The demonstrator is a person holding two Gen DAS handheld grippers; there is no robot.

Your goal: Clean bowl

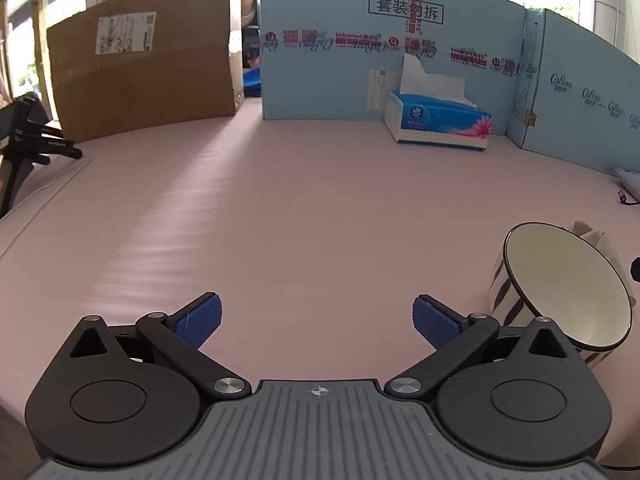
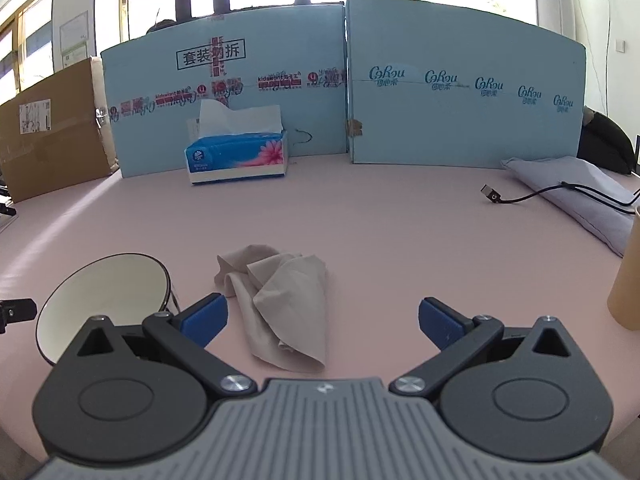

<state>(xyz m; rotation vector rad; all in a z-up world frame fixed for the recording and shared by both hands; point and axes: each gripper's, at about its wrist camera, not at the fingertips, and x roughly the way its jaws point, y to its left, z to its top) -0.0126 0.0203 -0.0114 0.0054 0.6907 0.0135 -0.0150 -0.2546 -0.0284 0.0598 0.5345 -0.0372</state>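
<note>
A white bowl (image 1: 566, 288) with a dark rim and blue stripes outside sits on the pink table, just right of my left gripper (image 1: 318, 320), which is open and empty. In the right wrist view the bowl (image 2: 106, 300) is at the lower left, partly behind my left finger. A crumpled beige cloth (image 2: 280, 304) lies on the table between the fingers of my right gripper (image 2: 322, 322), which is open and empty. A corner of the cloth (image 1: 596, 236) shows behind the bowl in the left wrist view.
A blue tissue box (image 2: 236, 156) stands at the back against light blue cardboard panels (image 2: 460, 88). A brown carton (image 1: 144, 76) is at the back left. A grey pouch (image 2: 576, 196) with a black cable (image 2: 520, 198) and a tan cylinder (image 2: 628, 276) are at the right.
</note>
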